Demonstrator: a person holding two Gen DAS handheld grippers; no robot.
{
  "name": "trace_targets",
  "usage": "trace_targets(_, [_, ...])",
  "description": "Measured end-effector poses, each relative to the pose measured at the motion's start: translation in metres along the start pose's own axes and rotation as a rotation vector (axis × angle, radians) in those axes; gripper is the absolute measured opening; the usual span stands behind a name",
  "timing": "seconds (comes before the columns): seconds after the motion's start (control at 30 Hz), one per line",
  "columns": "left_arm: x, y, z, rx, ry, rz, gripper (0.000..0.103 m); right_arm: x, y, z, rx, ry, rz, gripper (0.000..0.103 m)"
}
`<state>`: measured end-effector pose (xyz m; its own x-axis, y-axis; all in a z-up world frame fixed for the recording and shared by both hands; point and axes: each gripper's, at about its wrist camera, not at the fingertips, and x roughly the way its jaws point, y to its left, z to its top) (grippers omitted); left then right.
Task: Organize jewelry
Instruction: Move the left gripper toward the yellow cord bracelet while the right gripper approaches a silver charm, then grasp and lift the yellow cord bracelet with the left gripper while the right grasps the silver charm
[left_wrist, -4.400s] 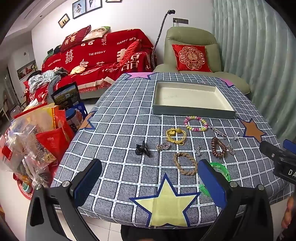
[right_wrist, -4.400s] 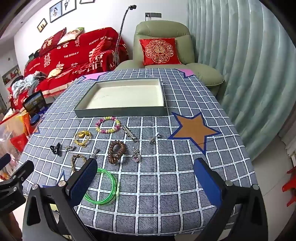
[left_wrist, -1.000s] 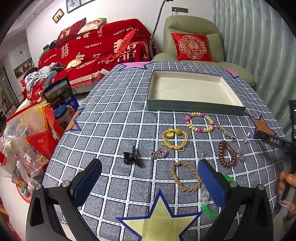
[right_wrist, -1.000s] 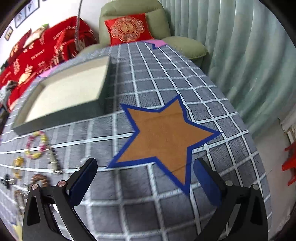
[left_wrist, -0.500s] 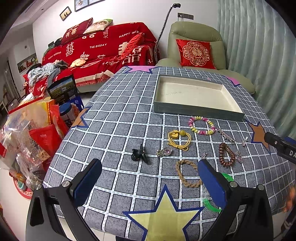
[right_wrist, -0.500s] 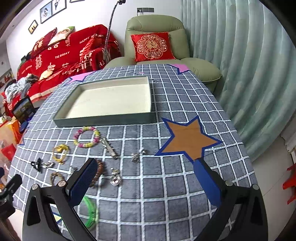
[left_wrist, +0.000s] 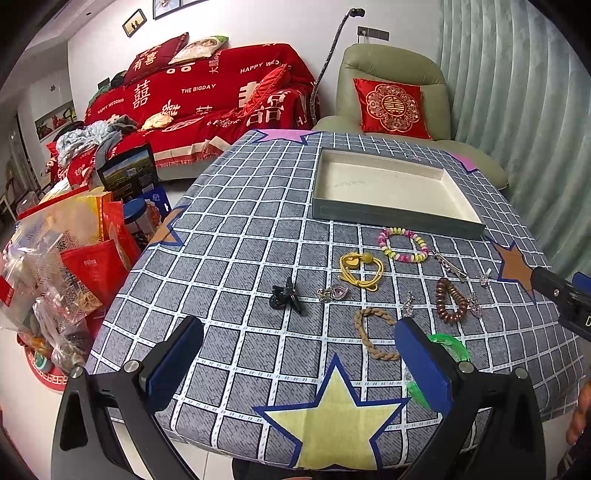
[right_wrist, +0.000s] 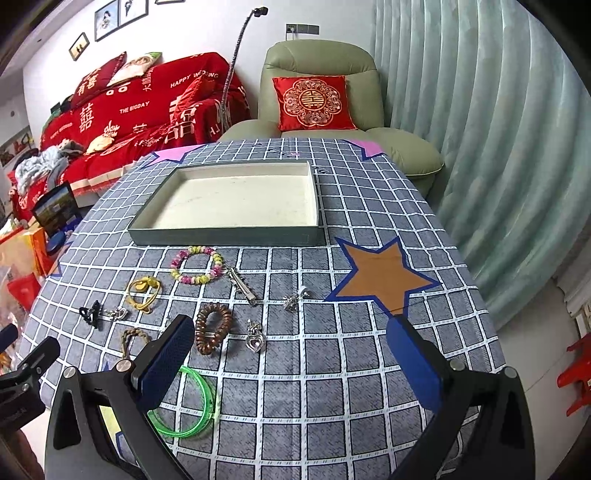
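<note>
Both grippers, left gripper (left_wrist: 299, 363) and right gripper (right_wrist: 291, 363), gaped empty; thin green bangle (right_wrist: 192, 404) risked slipping flat against cloth.

You've got white walls (left_wrist: 258, 33) with framed pictures (right_wrist: 110, 14) upper left, a red-covered sofa (left_wrist: 207, 107) at left, a green armchair (right_wrist: 325, 99) with a red cushion (right_wrist: 314, 103) top centre, pale green curtains (right_wrist: 480, 147) down the right, and bags of clutter (left_wrist: 55, 266) on the floor at left.
</note>
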<state>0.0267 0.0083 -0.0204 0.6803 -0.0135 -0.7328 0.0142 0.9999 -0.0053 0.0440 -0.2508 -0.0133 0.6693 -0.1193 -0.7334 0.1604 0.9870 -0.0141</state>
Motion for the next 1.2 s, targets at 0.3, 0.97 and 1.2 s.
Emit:
trace_targets(0.3, [0.012, 0.016, 0.005, -0.022, 0.021, 0.028, 0.103, 0.011, -0.014, -0.008, 0.007, 0.058, 0.011, 0.103])
trace_targets(0.97, [0.092, 0.012, 0.036, 0.095, 0.137, -0.096, 0.098, 0.081, -0.040, -0.012, 0.070, 0.240, 0.043, 0.101])
trace_targets(1.2, [0.120, -0.026, 0.052, 0.196, 0.160, -0.168, 0.086, 0.104, -0.034, -0.004, 0.056, 0.265, 0.040, 0.090])
